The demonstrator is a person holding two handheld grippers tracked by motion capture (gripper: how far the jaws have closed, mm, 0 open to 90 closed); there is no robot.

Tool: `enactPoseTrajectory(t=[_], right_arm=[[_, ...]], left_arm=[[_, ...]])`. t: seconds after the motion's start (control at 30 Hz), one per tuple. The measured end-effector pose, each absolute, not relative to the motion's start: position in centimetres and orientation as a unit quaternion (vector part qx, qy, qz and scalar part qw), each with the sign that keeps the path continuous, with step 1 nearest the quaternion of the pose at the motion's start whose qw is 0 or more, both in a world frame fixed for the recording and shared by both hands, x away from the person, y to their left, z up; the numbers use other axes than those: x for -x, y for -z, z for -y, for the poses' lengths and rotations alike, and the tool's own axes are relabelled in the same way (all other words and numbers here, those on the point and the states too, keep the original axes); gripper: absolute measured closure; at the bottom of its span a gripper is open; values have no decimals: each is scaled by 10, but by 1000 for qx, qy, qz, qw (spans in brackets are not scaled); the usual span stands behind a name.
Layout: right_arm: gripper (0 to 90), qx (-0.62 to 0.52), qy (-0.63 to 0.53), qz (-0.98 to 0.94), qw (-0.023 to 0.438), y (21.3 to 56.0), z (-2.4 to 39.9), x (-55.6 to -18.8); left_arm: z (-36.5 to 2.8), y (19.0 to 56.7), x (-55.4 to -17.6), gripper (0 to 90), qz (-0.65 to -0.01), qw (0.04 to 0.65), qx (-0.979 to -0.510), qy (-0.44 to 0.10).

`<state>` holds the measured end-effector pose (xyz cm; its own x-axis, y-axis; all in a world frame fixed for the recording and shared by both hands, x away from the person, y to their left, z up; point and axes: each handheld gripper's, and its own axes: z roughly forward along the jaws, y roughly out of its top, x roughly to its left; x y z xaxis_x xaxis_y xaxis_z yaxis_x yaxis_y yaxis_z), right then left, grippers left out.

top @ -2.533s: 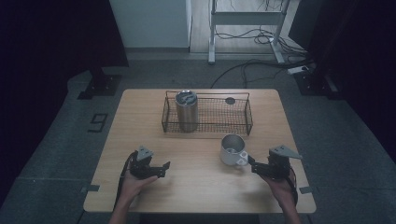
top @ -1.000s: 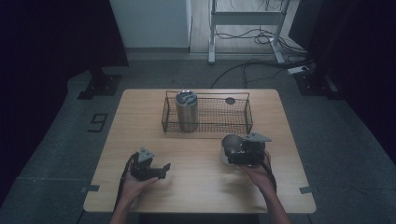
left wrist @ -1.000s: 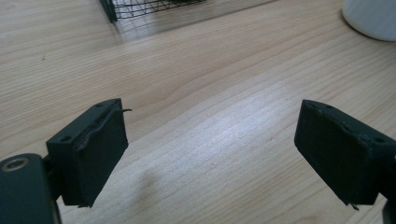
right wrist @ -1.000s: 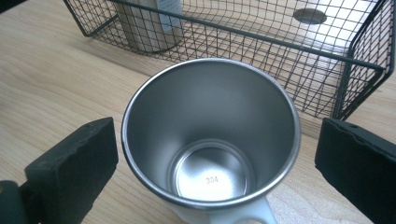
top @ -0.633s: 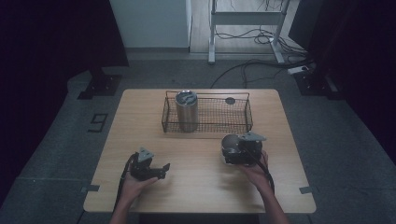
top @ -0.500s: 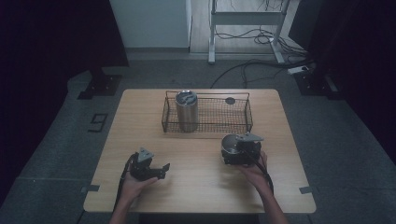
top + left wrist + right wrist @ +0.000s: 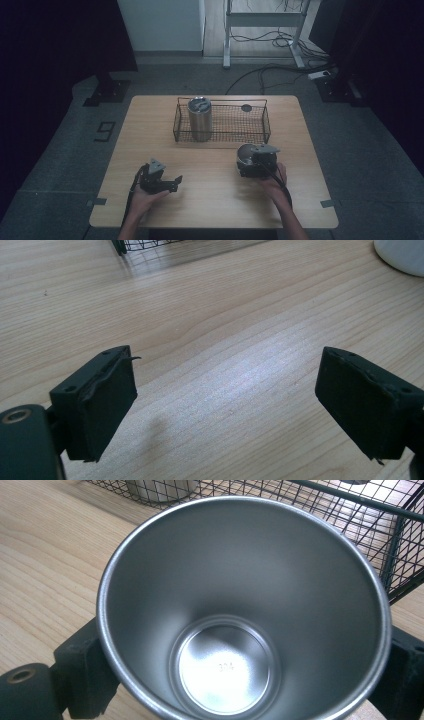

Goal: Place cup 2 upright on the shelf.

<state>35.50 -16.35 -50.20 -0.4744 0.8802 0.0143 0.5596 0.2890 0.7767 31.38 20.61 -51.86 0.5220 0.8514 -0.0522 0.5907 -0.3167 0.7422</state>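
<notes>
A steel cup (image 7: 245, 152) stands on the wooden table (image 7: 210, 210) just in front of the wire basket (image 7: 240, 125). My right gripper (image 7: 248, 162) has it between its jaws, which have just been closing. In the right gripper view the cup (image 7: 240, 605) opens toward the camera, with a black finger (image 7: 82, 680) against its wall on each side. My left gripper (image 7: 172, 182) rests near the table's front left. Its jaws (image 7: 225, 405) stand open over bare wood, nothing between them.
The basket holds an upright steel tumbler (image 7: 200, 117) at its left end and a small dark disc (image 7: 246, 107) at the back. The basket's mesh (image 7: 350, 510) rises right behind the cup. A pale rounded thing (image 7: 400, 255) lies off the left gripper's far right.
The right hand came in from the table's right front to the cup, and its jaws have drawn in around it. The left hand and gripper have stayed put.
</notes>
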Motion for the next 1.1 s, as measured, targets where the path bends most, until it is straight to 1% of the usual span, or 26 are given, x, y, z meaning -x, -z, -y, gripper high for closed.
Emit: enactPoseTrajectory(t=[0.27,0.43,0.53,0.67,0.8,0.9,1.1], right_arm=[[74,-461,-372,-777,213,501,164,-356],[74,-460,-370,-775,224,500,165,-355],[74,-463,-378,-770,224,498,167,-354],[74,-459,-385,-768,225,492,169,-352],[74,-454,-410,-766,198,483,171,-349],[74,-442,-413,-768,209,474,169,-344],[74,-437,-420,-766,214,465,169,-342]], left_arm=[[-205,519,-314,96,-454,364,-794,-178],[-206,519,-314,96,-455,366,-792,-177],[-206,519,-314,96,-455,365,-792,-177],[-206,519,-314,96,-456,366,-792,-177],[-208,519,-314,96,-458,366,-790,-178],[-208,518,-314,96,-457,368,-790,-177],[-207,517,-314,96,-456,369,-791,-176]])
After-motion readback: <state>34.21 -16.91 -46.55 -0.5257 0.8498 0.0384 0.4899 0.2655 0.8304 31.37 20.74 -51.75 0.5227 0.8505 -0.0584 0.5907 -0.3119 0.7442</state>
